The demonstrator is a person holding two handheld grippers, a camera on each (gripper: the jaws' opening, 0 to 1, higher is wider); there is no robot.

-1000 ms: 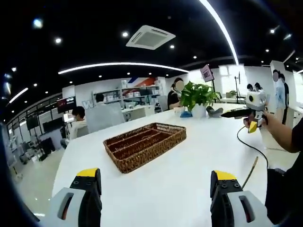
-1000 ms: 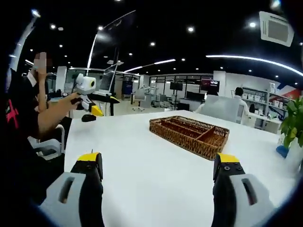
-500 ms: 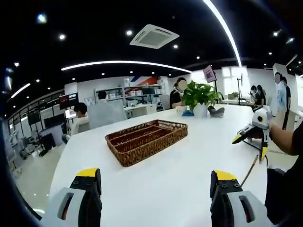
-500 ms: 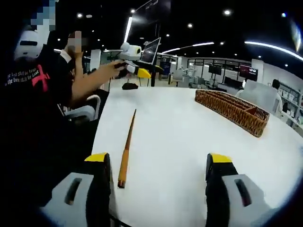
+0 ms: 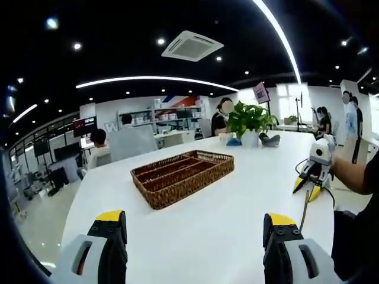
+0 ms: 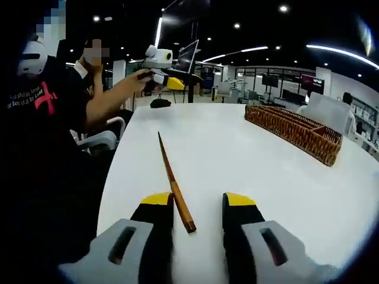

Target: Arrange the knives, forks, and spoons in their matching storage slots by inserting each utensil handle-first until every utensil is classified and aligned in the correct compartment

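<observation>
Utensil in play: a long slender brown stick-like piece with a wooden handle (image 6: 173,180) is seen lying flat on the white table (image 6: 249,160), its near end between the jaws of the right gripper (image 6: 193,200), which are narrowed around it but not visibly touching. The left gripper (image 5: 195,220) is held wide open and empty. Farther off, the brown woven wicker tray (image 5: 182,177) is seen, its slots apparently empty. A thin piece lying flat could be pushed away or pivoted if pinched off-centre. Half a second ago the right jaws were wider and the piece lay left of them.
</observation>
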